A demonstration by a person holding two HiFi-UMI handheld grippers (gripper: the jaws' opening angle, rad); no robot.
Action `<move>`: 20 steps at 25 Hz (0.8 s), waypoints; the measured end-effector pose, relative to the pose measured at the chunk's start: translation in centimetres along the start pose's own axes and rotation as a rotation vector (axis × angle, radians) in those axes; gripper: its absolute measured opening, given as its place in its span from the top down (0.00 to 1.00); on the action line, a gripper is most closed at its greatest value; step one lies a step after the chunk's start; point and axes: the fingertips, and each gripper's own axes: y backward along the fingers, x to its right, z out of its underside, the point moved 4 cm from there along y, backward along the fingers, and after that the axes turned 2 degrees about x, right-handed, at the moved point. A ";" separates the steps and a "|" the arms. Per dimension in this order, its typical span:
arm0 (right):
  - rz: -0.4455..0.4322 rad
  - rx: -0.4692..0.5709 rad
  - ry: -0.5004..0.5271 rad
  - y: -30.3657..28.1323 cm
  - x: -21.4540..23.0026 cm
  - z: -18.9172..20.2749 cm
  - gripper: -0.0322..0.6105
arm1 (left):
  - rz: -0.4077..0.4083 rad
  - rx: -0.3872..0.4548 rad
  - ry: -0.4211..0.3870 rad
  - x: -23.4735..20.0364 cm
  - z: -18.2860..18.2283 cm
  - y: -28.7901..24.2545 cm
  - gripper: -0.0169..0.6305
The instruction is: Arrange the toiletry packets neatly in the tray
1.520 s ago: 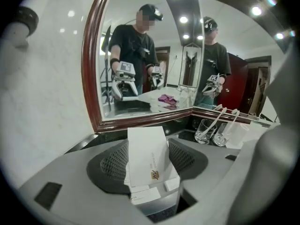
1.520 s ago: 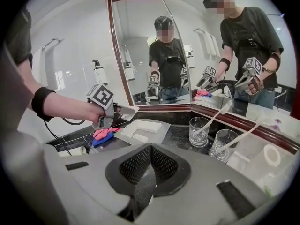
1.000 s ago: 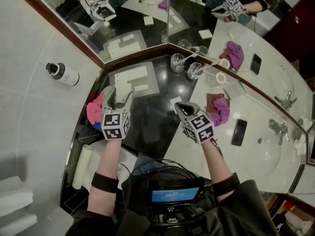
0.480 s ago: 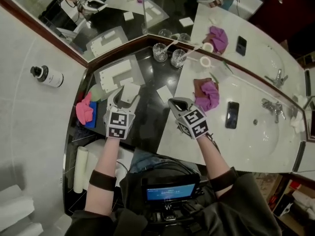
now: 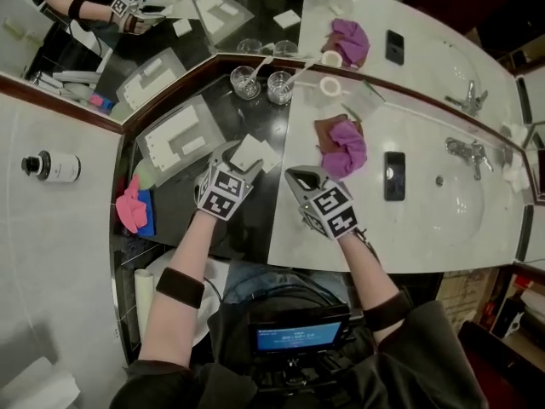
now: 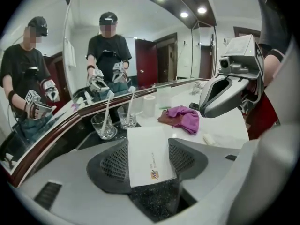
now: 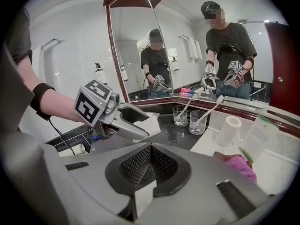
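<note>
**A:** So where's our packet (image 6: 150, 163) at?

**B:** We've got it clamped flat between the pads of our left tool (image 6: 147, 142), up over the dark bench (image 5: 255, 216), just off the right edge of the tray (image 5: 204, 122). The tray sits in the bench's back left corner with other packets (image 5: 170, 130) lying in it.

**A:** And our right tool (image 7: 150, 158)?

**B:** Jaws pressed together, by the dark bench's right edge.
</note>
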 end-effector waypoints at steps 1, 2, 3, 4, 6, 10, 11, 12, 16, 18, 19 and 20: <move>0.004 -0.001 -0.007 0.0 0.1 0.3 0.95 | 0.023 -0.008 -0.006 0.3 0.1 -0.8 0.57; 0.008 -0.003 -0.015 0.1 0.3 0.6 0.95 | 0.043 -0.019 -0.007 0.5 0.3 -1.6 0.57; 0.012 -0.005 -0.023 0.1 0.4 0.8 0.95 | 0.057 -0.031 -0.004 0.7 0.7 -2.3 0.57; 0.015 -0.006 -0.030 0.1 0.6 1.1 0.95 | 0.068 -0.045 -0.003 0.8 1.1 -3.1 0.57; 0.021 -0.008 -0.042 0.1 0.9 1.5 0.95 | 0.089 -0.072 -0.004 0.9 1.9 -4.4 0.57; 0.034 -0.007 -0.070 0.0 1.6 2.3 0.95 | 0.133 -0.112 0.013 1.1 3.1 -6.4 0.56; 0.035 -0.007 -0.077 -0.1 1.8 2.5 0.95 | 0.145 -0.117 0.011 1.3 3.2 -6.8 0.56; 0.035 -0.008 -0.083 -0.1 1.9 2.7 0.95 | 0.155 -0.121 0.009 1.4 3.3 -7.1 0.56; 0.036 -0.011 -0.099 0.0 2.0 3.5 0.95 | 0.163 -0.136 0.030 1.8 3.9 -8.1 0.55; 0.040 -0.013 -0.106 0.2 2.2 3.9 0.95 | 0.151 -0.142 0.045 1.8 4.3 -8.6 0.51; 0.041 -0.014 -0.108 0.2 2.2 4.0 0.95 | 0.142 -0.147 0.052 1.7 4.5 -8.7 0.47; 0.041 -0.015 -0.109 0.3 2.3 4.0 0.95 | 0.133 -0.149 0.058 1.6 4.5 -8.8 0.46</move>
